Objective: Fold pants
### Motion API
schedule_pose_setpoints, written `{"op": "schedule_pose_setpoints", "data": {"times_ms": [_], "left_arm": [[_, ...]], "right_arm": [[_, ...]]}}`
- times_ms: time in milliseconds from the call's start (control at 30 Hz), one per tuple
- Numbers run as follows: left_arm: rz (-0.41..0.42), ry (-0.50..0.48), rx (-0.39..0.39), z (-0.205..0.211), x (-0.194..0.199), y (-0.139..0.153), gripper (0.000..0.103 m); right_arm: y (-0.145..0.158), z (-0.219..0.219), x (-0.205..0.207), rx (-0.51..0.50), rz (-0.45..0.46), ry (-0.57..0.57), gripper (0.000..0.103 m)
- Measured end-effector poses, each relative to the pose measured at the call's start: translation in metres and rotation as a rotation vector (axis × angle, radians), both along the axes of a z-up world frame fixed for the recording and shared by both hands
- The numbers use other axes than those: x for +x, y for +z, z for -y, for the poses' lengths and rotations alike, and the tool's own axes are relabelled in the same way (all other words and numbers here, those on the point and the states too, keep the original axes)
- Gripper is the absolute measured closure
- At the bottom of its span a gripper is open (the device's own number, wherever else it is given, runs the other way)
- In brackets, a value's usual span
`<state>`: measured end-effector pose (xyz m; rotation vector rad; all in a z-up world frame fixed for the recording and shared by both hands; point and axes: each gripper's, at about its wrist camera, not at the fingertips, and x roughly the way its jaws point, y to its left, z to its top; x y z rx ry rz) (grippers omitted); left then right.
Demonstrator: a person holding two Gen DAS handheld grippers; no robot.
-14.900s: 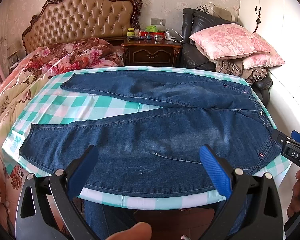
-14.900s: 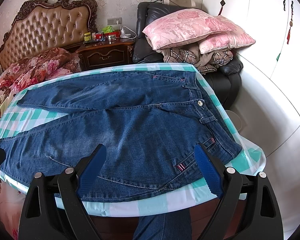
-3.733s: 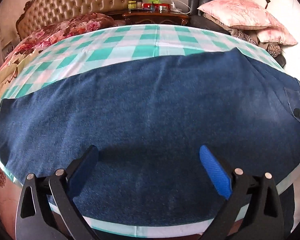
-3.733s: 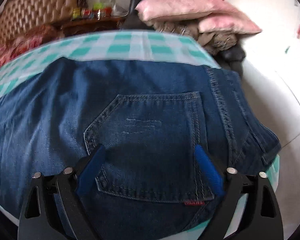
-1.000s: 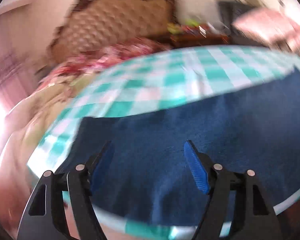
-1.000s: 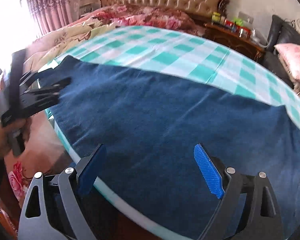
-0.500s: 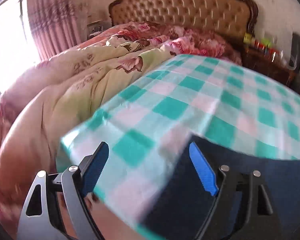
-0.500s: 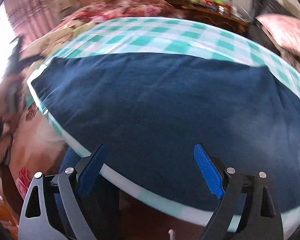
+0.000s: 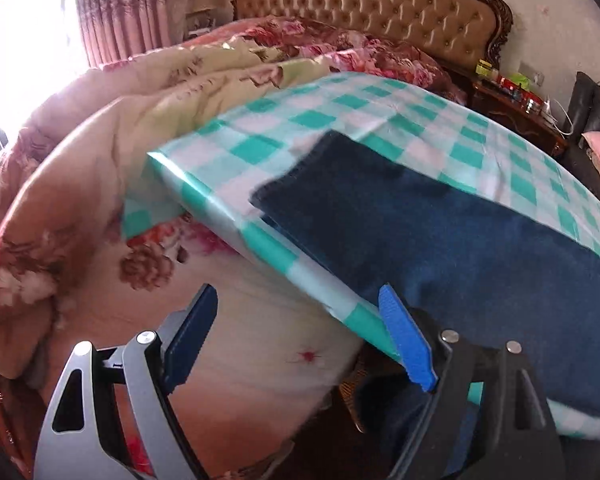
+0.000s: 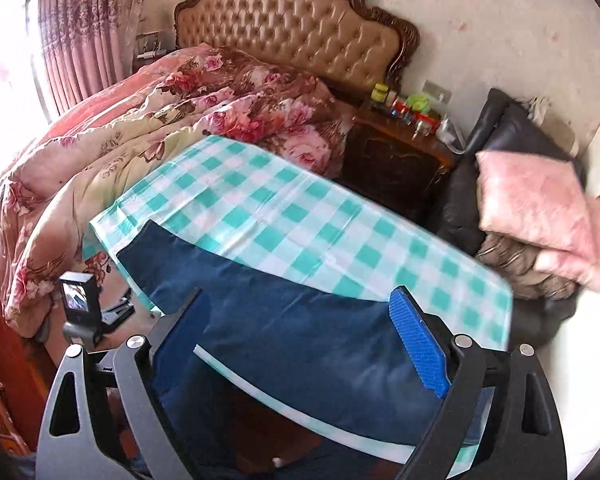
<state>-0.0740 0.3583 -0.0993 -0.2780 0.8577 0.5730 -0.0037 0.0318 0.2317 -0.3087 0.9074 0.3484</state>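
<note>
Denim pants (image 9: 440, 232), dark blue, lying flat as one long band on the counter (image 9: 340, 120), which wears a teal and white checked cloth. Already doubled leg over leg, judging by the two stacked edges at the cuff end (image 9: 296, 184). Long axis running along the near counter edge, from the cuff end beside the flowered bed quilt (image 9: 80, 184) away toward the side with the dark chair and the pink pillow (image 10: 540, 196).

Left gripper (image 9: 300, 340) held off the counter's corner, fingers (image 9: 406, 344) spread wide with nothing between them. Pants up and to the right of these fingers, cuff end close by, near edge just beyond the right-hand blue pad; left-hand pad over the quilt, clear of the cloth.

Right gripper (image 10: 300, 340) raised above the near edge around the middle of the band, fingers (image 10: 418, 344) likewise wide apart and empty. Pants spread below and ahead of them, well apart from the pads. Seen at the lower left of this view: the left tool, sitting by the cuff corner.

Likely next: a crosswise fold, cuff end carried along the long axis toward the far end. Left hand nearer that cuff end, so probably the one to take it; needs to come in over the corner from the quilt side.
</note>
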Motion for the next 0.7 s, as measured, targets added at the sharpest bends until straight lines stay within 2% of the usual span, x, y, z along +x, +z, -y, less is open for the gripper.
{"op": "schedule_pose_setpoints", "data": {"times_ms": [67, 167, 267, 300, 467, 567, 633, 700], "left_arm": [[0.003, 0.010, -0.020, -0.007, 0.004, 0.003, 0.020], [-0.022, 0.022, -0.004, -0.014, 0.015, 0.002, 0.020], [0.001, 0.032, -0.064, -0.020, 0.018, 0.001, 0.020], [-0.005, 0.037, -0.061, -0.022, 0.020, 0.000, 0.020], [-0.003, 0.052, -0.041, -0.034, 0.024, 0.001, 0.020], [-0.026, 0.046, -0.011, -0.040, 0.028, -0.001, 0.020], [-0.039, -0.003, -0.001, -0.036, 0.033, -0.005, 0.024], [-0.015, -0.160, 0.030, -0.014, 0.044, -0.005, 0.042]], "right_arm": [[0.001, 0.011, 0.005, 0.009, -0.016, -0.004, 0.015], [-0.005, 0.028, 0.021, 0.057, -0.090, -0.045, 0.016], [-0.007, 0.027, 0.027, 0.084, -0.100, -0.042, 0.016], [-0.009, 0.025, 0.032, 0.099, -0.127, -0.040, 0.016], [-0.004, 0.006, 0.043, 0.159, -0.126, -0.010, 0.016], [-0.012, -0.005, 0.046, 0.180, -0.165, 0.026, 0.016], [-0.015, -0.005, 0.047, 0.172, -0.160, 0.023, 0.016], [-0.014, -0.009, 0.044, 0.170, -0.154, 0.036, 0.016]]}}
